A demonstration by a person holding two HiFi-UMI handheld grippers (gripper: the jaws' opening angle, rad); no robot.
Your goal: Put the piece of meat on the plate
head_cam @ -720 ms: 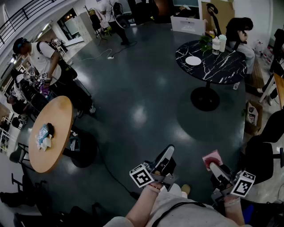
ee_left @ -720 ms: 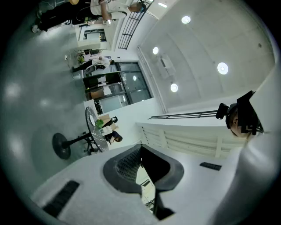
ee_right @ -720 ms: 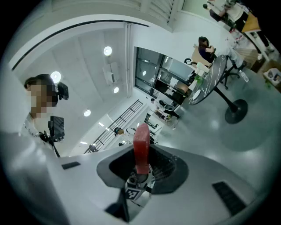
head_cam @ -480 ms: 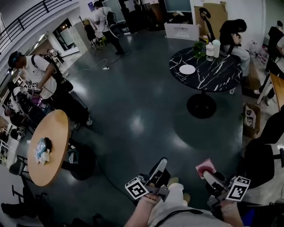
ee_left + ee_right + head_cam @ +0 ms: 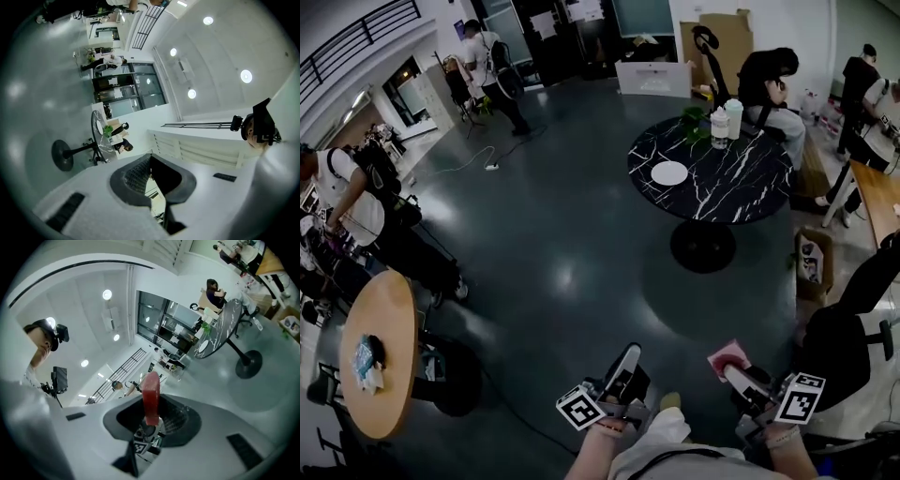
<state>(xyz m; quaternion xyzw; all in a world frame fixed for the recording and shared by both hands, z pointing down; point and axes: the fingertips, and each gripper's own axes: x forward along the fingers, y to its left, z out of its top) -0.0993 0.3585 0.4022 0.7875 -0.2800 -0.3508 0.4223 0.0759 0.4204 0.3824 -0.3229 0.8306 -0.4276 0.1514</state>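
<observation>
Nearer the round black marble-patterned table [image 5: 741,192] than a moment ago, flat white plate [image 5: 669,172] on it, well apart from both grippers. Still clamped upright in the right gripper [image 5: 733,367], above the dark floor [image 5: 581,234]: red slab of meat [image 5: 727,356]. Left gripper [image 5: 626,358] closed, empty. Plate small and blurred in both gripper views.

Head cam: high, steeply down on floor [image 5: 581,216]. Gripper cams: close behind own jaws, rolled sideways. All share black table [image 5: 741,178].
</observation>
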